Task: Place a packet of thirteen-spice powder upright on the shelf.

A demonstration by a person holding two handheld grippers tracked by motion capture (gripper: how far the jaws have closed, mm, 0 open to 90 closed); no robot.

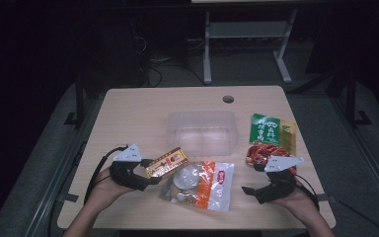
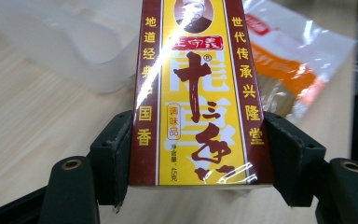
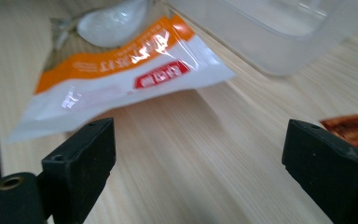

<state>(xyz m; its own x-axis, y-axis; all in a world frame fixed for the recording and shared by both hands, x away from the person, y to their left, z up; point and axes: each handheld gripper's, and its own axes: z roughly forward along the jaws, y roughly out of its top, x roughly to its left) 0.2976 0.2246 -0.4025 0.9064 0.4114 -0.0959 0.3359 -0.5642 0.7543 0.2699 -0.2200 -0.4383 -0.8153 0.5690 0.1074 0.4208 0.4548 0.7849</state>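
Note:
My left gripper is shut on a yellow and dark red spice box at the table's front left. In the left gripper view the spice box fills the gap between both pads, held by its near end. My right gripper stands open at the front right, with bare table between its jaws. Its own view shows the right gripper wide open over the wood. An orange and white food bag lies between the two grippers; the same bag lies ahead-left in the right gripper view.
A clear plastic tub stands at the table's middle, beyond the bag. A green packet and a red snack packet lie at the right, just beyond my right gripper. A round cable hole sits near the far edge.

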